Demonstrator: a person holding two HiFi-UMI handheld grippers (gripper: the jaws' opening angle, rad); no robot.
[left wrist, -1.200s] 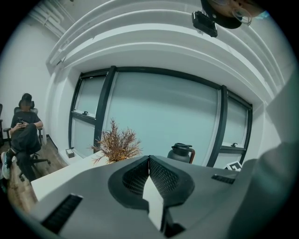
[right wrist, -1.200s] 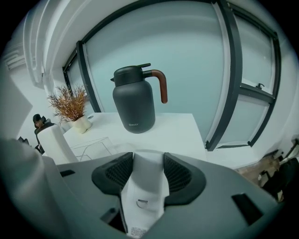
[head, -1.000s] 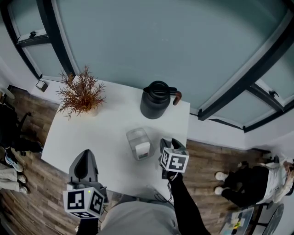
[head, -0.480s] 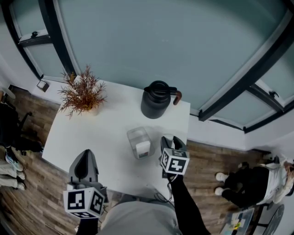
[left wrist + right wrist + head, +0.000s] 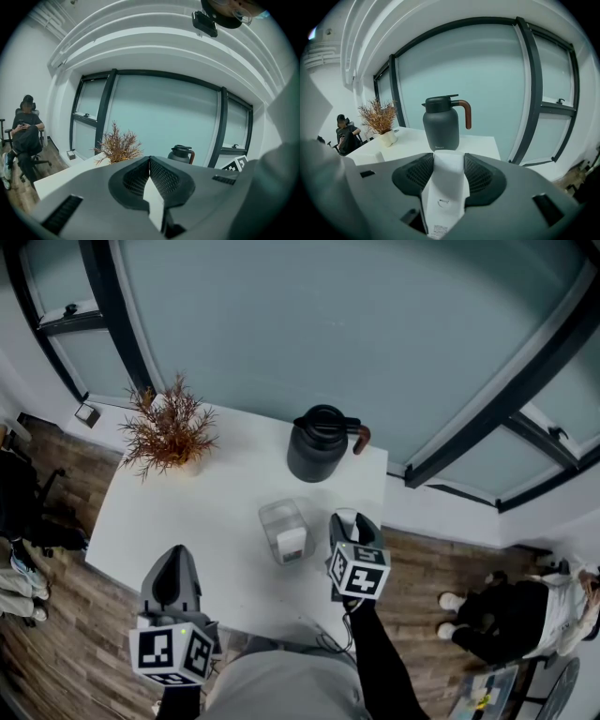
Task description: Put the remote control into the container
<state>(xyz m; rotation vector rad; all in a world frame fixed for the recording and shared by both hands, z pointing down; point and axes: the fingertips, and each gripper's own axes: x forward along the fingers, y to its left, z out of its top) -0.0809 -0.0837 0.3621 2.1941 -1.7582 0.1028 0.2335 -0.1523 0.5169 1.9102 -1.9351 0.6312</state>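
Remote control point(image 5: 446, 187) – white and slim – sits clamped between the fingers point(image 5: 483, 176) of the right gripper point(image 5: 449, 161), above the surface point(image 5: 187, 512). Its long axis runs along the fingers, and its far end sticks out past the fingertips toward the dark jug point(image 5: 440, 124).

The clear container point(image 5: 284, 531) stands on the surface just to the left of those fingers, a little lower, with its opening upward. The coming move probably turns on this: the remote must go sideways to the left and tip down to enter. The right hand is much nearer; the left gripper point(image 5: 172, 563) hangs well to the left, nearer the person, its fingers point(image 5: 161, 178) pressed together on nothing.

The right gripper view shows the grip and the remote's printed back but not clearly the container – only the head view shows the two side by side.
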